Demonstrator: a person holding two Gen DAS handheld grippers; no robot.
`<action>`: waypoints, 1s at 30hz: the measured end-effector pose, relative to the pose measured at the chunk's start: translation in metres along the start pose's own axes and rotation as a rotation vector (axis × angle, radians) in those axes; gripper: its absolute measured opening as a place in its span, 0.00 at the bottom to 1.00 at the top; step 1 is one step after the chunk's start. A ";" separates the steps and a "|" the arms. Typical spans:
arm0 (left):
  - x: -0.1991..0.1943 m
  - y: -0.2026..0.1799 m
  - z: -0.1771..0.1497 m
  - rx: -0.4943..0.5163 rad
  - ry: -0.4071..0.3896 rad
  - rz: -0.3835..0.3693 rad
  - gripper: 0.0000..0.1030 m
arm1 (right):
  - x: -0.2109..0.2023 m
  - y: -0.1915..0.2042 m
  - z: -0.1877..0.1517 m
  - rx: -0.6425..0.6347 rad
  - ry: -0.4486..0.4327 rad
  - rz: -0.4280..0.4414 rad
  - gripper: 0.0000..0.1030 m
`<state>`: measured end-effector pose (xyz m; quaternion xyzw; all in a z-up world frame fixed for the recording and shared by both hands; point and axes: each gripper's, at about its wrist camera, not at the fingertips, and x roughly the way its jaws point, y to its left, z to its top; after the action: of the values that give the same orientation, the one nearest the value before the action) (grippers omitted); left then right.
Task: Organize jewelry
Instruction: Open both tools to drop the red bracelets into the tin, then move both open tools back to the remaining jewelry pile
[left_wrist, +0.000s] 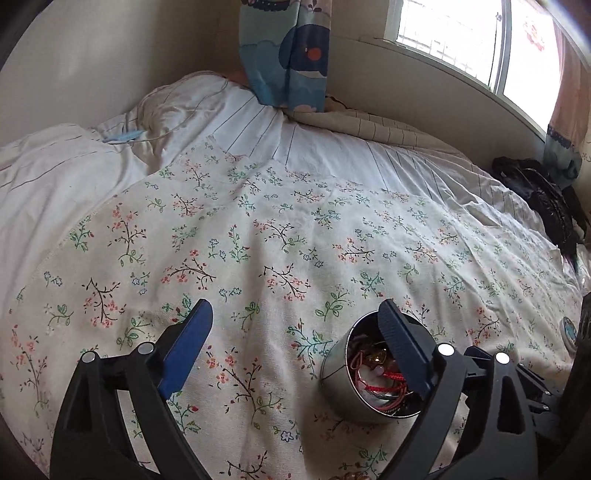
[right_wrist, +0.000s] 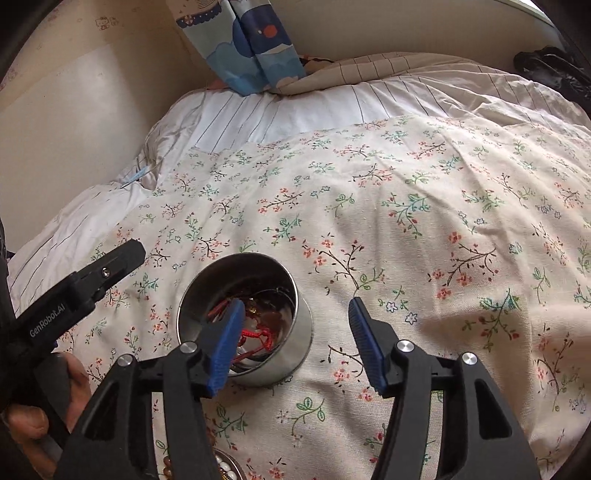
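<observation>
Both grippers, left (left_wrist: 295, 314) and right (right_wrist: 295, 314), are spread wide and hold nothing. Between them a tin (right_wrist: 243, 317) (red strings (right_wrist: 255, 338) inside) sits on the flowery cloth (right_wrist: 406, 221).

The round, shiny silver metal tin (right_wrist: 245, 317) looks smooth and glossy. It sits on a matt, cream floral cotton bedcloth (right_wrist: 406, 206). Both claws' black plastic looks matt.

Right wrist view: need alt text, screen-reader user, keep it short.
An open round metal tin holding tangled red cord and jewelry sits on a floral bedspread. The open right gripper hovers over it, one blue pad above the tin's mouth. The left gripper enters from the left edge.
</observation>
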<state>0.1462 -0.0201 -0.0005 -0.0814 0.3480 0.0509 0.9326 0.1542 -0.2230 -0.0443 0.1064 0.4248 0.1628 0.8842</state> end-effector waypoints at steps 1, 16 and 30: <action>0.001 -0.002 -0.001 0.009 0.004 0.006 0.86 | 0.000 -0.001 -0.001 0.003 0.006 -0.003 0.56; -0.023 0.004 -0.036 0.083 0.062 0.019 0.92 | -0.050 -0.001 -0.053 0.065 0.027 0.019 0.66; -0.069 -0.013 -0.097 0.330 0.093 -0.045 0.92 | -0.084 -0.004 -0.090 0.097 -0.003 -0.067 0.69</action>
<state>0.0341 -0.0534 -0.0256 0.0627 0.3923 -0.0314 0.9172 0.0349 -0.2543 -0.0407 0.1351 0.4341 0.1123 0.8836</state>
